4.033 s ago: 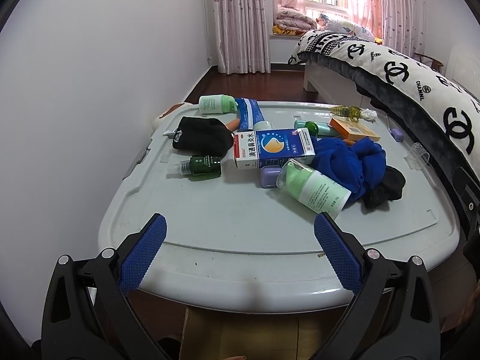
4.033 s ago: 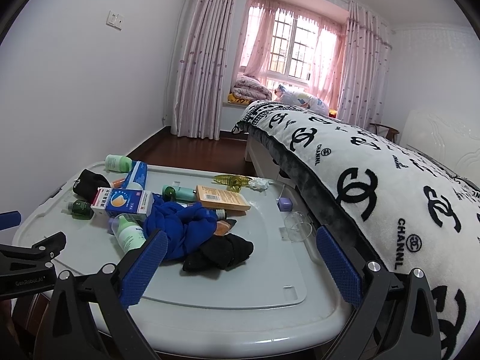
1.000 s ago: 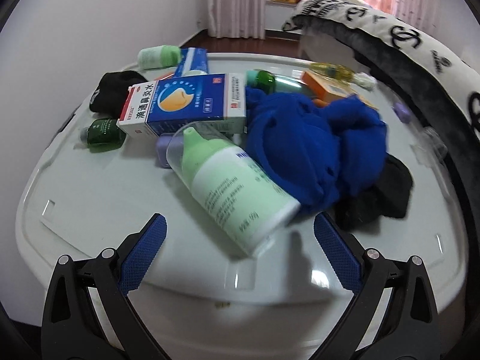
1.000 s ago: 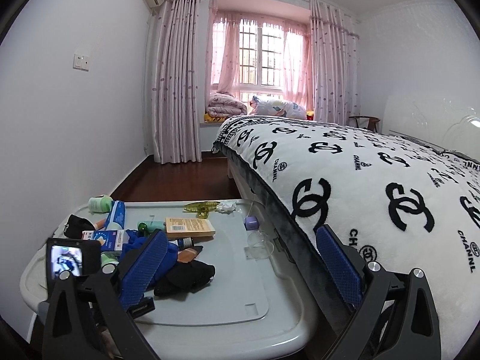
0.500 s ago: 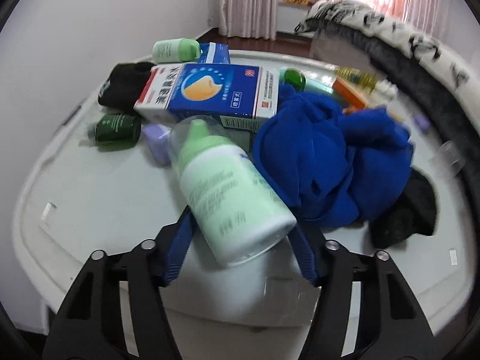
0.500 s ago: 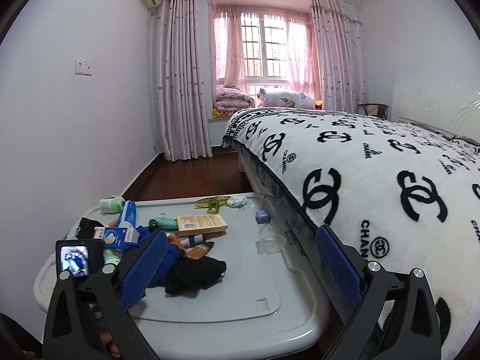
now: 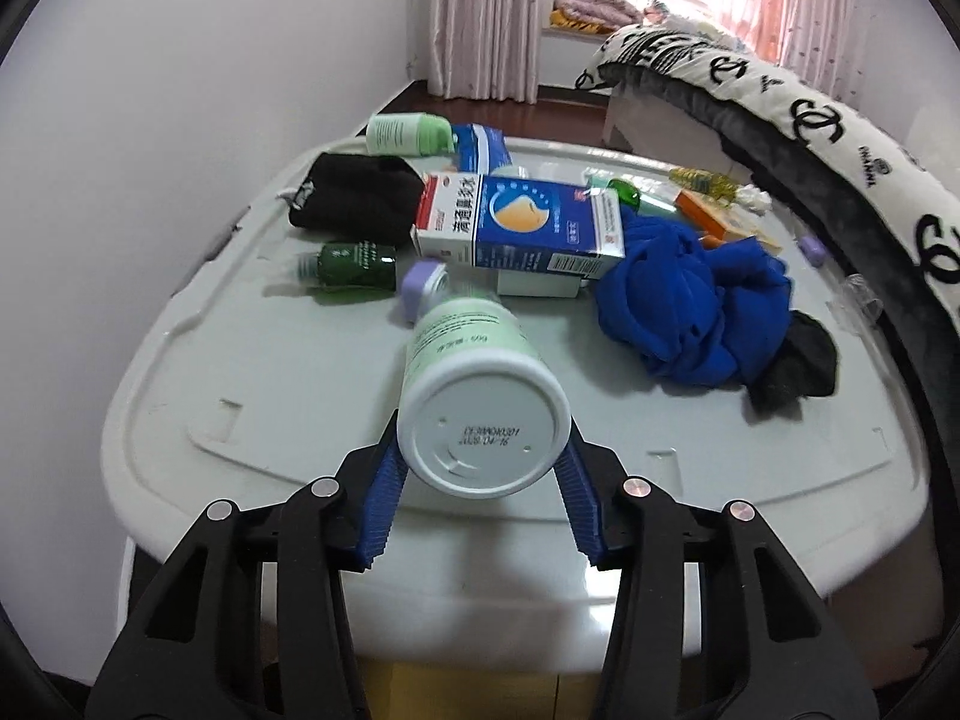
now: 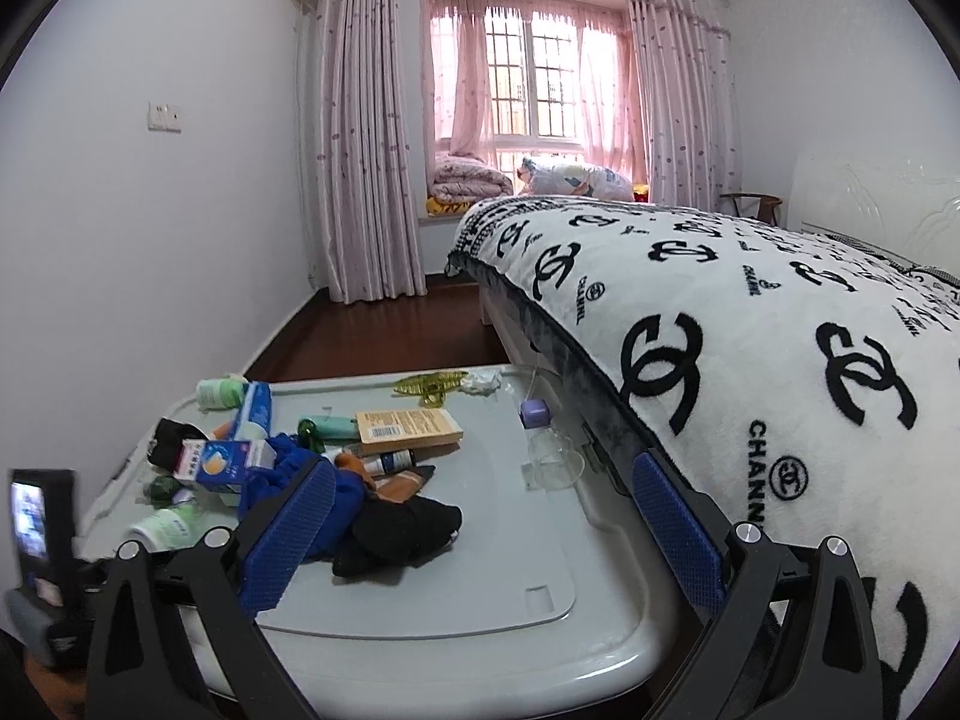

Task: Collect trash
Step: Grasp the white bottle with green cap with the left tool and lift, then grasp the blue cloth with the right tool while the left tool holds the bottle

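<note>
A pale green and white bottle points its white base at the left wrist camera, raised a little over the grey bin lid. My left gripper is closing, and both blue pads press on the bottle's base end. The same bottle shows at the lower left of the right wrist view. My right gripper hangs open above the lid's near right part with nothing between its fingers.
On the lid lie a blue and white box, blue cloth, black cloth, a dark green bottle, a lilac cap, an orange box and a clear bottle. A bed borders the right side.
The left gripper went from wide open to closed around the green and white bottle. It then lifted the bottle and drew it back, base toward the camera. The right gripper barely moved.
</note>
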Available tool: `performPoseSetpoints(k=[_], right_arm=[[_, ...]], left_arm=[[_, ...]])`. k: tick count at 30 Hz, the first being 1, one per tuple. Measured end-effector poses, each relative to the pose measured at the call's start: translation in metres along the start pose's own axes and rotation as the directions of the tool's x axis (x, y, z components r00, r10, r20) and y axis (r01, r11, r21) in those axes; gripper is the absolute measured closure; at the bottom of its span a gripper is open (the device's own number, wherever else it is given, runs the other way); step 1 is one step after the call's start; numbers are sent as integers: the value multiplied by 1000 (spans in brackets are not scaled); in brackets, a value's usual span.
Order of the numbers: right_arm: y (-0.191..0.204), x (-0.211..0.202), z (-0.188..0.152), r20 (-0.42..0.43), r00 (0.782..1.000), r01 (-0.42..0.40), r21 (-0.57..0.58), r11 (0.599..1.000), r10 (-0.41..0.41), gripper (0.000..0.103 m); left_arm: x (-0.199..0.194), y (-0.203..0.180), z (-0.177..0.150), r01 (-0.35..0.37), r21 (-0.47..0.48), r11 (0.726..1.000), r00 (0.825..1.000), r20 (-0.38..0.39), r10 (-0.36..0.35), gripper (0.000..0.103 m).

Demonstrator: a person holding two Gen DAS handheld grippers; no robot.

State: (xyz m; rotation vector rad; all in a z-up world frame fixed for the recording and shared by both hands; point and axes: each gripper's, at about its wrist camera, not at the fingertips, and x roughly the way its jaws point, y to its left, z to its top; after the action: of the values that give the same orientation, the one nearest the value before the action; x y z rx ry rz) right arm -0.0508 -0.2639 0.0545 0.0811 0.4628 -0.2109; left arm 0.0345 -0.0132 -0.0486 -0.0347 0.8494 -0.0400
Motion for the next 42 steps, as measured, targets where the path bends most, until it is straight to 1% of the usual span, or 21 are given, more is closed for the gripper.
performPoseSetpoints(k=[8, 10, 13, 15, 16, 19, 20, 21, 24, 26, 28, 30, 32, 33, 34, 35, 36, 37, 39, 40, 42], right_arm=[[22, 22, -13, -28, 997, 65, -84, 994, -67, 5], [29, 27, -15, -32, 997, 67, -101, 993, -71, 5], [42, 32, -17, -21, 999, 46, -126, 991, -49, 5], [53, 35, -15, -20, 1000, -2, -138, 990, -1, 5], [59, 38, -14, -15, 999, -38, -139, 990, 36, 5], [82, 51, -11, -31, 992, -125, -173, 977, 122, 5], [95, 59, -12, -54, 985, -171, -196, 966, 163, 5], [104, 65, -12, -72, 980, -199, -213, 957, 188, 5], [141, 95, -16, -139, 961, -272, -308, 912, 239, 5], [161, 116, -22, -189, 953, -289, -355, 889, 235, 5], [178, 138, -29, -252, 946, -294, -403, 867, 204, 5], [187, 156, -37, -287, 945, -277, -436, 856, 159, 5], [192, 171, -47, -309, 947, -239, -478, 845, 93, 5], [192, 175, -51, -317, 945, -233, -491, 840, 77, 5], [193, 180, -55, -334, 941, -232, -500, 835, 61, 8], [193, 185, -57, -360, 932, -240, -500, 832, 53, 35], [194, 190, -58, -398, 915, -278, -484, 830, 74, 60], [193, 195, -57, -433, 895, -315, -443, 839, 107, 60], [187, 201, -52, -455, 880, -328, -381, 864, 134, 68], [185, 203, -50, -467, 872, -334, -354, 874, 144, 69], [181, 201, -46, -471, 865, -346, -314, 884, 171, 73]], left_arm=[[-25, 7, -1, 42, 23, 999, 998, 43, -43, 59], [-28, 14, 0, 57, 4, 998, 997, 44, -57, 60], [-36, 19, 2, 77, -8, 997, 996, 52, -77, 60], [-45, 19, 4, 95, -2, 995, 993, 65, -95, 60], [-49, 18, 4, 100, 6, 995, 992, 70, -101, 60], [-65, 12, -3, 127, 51, 991, 988, 80, -131, 60], [-68, 10, -6, 134, 63, 989, 987, 81, -139, 60], [-72, 9, -9, 144, 74, 987, 985, 81, -150, 60], [-79, 9, -16, 167, 88, 982, 981, 81, -174, 60], [-81, 9, -19, 181, 96, 979, 979, 77, -188, 60], [-81, 10, -21, 190, 97, 977, 977, 77, -198, 60], [-82, 12, -22, 187, 103, 977, 977, 81, -196, 60], [-80, 16, -22, 184, 100, 978, 978, 84, -193, 60], [-78, 18, -22, 183, 97, 978, 978, 80, -191, 60], [-76, 20, -22, 184, 91, 979, 979, 76, -191, 60], [-74, 23, -23, 186, 83, 979, 979, 68, -191, 60], [-72, 24, -23, 188, 78, 979, 979, 61, -193, 60], [-70, 25, -23, 189, 73, 979, 980, 56, -193, 60], [-68, 26, -23, 192, 67, 979, 979, 50, -196, 60], [-68, 24, -24, 191, 72, 979, 980, 50, -195, 60], [-68, 24, -25, 189, 76, 979, 980, 50, -193, 60]])
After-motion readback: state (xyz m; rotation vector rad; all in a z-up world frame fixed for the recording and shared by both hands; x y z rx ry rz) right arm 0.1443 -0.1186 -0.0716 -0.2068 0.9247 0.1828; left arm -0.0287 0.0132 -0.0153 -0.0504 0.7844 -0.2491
